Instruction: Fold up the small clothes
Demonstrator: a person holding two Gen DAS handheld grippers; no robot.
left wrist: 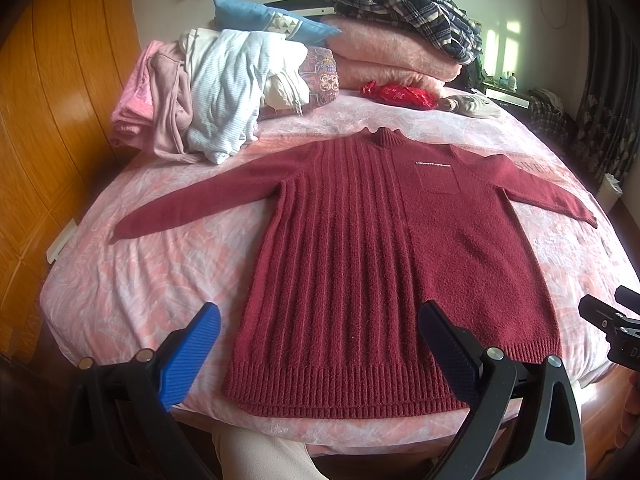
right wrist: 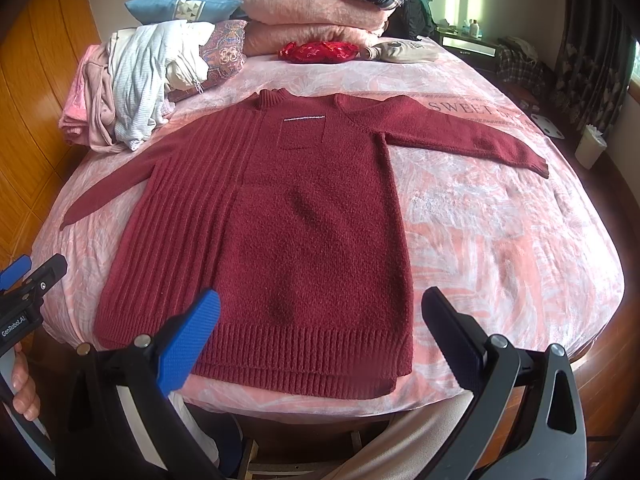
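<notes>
A dark red knit sweater (left wrist: 384, 240) (right wrist: 272, 220) lies flat on the pink bed, face up, collar at the far end, both sleeves spread out to the sides. Its ribbed hem lies along the near bed edge. My left gripper (left wrist: 320, 344) hovers open above the hem, nothing between its blue pads. My right gripper (right wrist: 320, 332) also stands open, over the hem's right part, holding nothing. The left sleeve (left wrist: 192, 212) points left, the right sleeve (right wrist: 460, 132) stretches right. Each gripper shows at the edge of the other's view.
A heap of pale clothes (left wrist: 216, 92) sits at the far left of the bed (right wrist: 500, 232). Folded pink blankets (left wrist: 392, 56) with a plaid garment on top, a blue pillow (left wrist: 268, 20), a red pouch (left wrist: 396, 96) and a beige item lie at the head. A wooden wardrobe (left wrist: 48, 120) stands left.
</notes>
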